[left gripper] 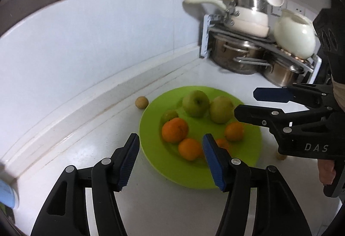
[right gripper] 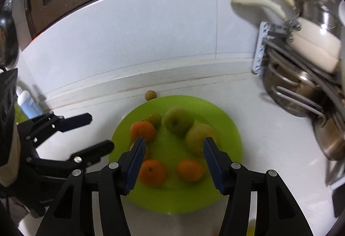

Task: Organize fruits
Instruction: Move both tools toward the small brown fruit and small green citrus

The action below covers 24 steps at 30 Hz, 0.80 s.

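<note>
1. The left gripper [left gripper: 170, 160] is spread wide, empty, over the near left rim of the green plate [left gripper: 155, 162].
2. The right gripper [right gripper: 173, 162] gapes, empty, above the plate.
3. Oranges [left gripper: 174, 130] and green apples [left gripper: 195, 103] sit on the plate; one small brown fruit [left gripper: 141, 102] lies just beyond its far rim.

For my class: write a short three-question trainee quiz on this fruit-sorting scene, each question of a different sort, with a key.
1. True or false: the small brown fruit lies on the green plate.
2. Multiple choice: the left gripper is A) open and holding nothing, B) shut on an orange, C) out of view.
3. Fill in: the right gripper hovers over the plate with its jaws ____.

Key: 1. False, it lies on the counter beside the plate's far rim. 2. A. 3. Open.
</note>
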Each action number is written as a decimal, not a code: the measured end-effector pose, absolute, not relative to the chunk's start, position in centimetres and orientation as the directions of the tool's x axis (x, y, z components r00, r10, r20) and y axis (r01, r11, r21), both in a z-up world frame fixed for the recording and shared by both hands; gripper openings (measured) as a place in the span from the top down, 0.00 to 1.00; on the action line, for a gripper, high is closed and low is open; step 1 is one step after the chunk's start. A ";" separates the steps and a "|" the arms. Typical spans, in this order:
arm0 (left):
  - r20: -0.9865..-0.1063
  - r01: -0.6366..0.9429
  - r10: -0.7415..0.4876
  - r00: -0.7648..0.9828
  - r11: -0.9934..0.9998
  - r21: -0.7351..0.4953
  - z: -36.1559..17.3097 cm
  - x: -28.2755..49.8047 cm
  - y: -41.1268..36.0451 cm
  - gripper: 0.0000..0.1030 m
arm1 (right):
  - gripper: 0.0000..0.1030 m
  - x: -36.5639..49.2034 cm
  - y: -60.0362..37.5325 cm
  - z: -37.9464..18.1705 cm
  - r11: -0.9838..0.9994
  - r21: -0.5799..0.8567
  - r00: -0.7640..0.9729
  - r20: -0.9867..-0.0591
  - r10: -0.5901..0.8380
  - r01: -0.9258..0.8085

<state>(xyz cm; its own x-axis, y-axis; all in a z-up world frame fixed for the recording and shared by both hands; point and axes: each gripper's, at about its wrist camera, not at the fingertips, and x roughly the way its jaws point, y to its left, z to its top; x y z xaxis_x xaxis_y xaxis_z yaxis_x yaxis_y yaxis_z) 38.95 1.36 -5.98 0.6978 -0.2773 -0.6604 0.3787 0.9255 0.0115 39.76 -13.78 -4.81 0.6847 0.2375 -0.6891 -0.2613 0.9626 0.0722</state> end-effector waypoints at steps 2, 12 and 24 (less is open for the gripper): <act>-0.645 0.379 -0.282 0.710 0.925 0.013 -5.2 37.8 1.1 0.39 | 0.45 38.4 -14.2 -4.1 0.967 0.062 0.702 -0.677 0.223 -0.247; -0.567 0.418 -0.330 0.755 0.908 0.028 -1.4 31.7 -2.0 0.30 | 0.42 31.0 -17.5 -0.9 0.985 0.041 0.780 -0.605 0.159 -0.170; -0.546 0.549 -0.442 0.712 0.835 0.040 -1.8 27.7 -7.1 0.29 | 0.42 24.6 -22.7 -0.8 0.998 0.027 0.800 -0.597 0.059 -0.053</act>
